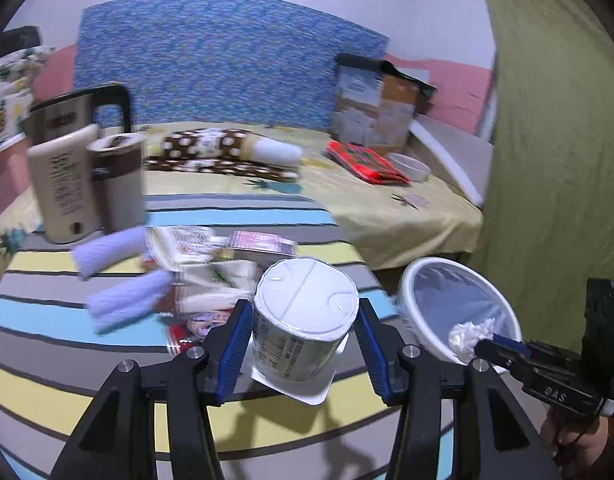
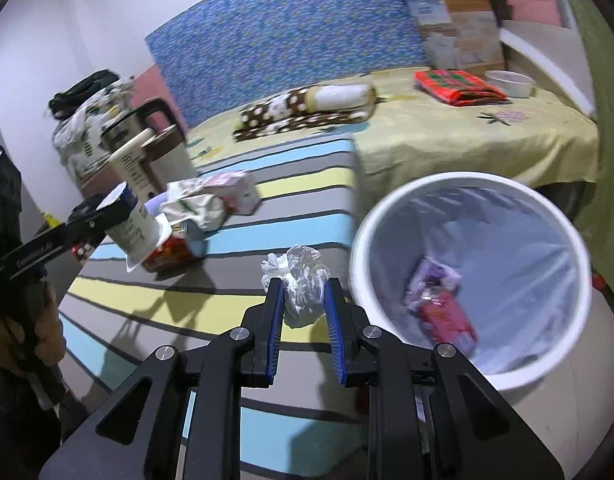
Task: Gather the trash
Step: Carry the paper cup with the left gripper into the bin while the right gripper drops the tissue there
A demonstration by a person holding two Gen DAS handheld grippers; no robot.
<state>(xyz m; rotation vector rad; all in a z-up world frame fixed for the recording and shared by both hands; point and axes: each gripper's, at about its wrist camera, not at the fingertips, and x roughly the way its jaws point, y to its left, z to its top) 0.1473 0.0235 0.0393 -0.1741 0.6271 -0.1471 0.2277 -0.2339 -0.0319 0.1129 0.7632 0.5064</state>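
My left gripper is shut on a white yogurt cup, held bottom forward above the striped cloth; it also shows in the right wrist view. My right gripper is shut on a crumpled white tissue, just left of the white trash bin. The tissue and the bin also show in the left wrist view. The lined bin holds pink and purple wrappers. More trash lies in a pile on the cloth: a pink carton, crumpled packets, a red wrapper.
A striped cloth covers the surface. A kettle, a cream bottle and a brown-lidded cup stand at the left. Behind lie a yellow bedsheet, a dotted roll, a red cloth, a bowl and a box.
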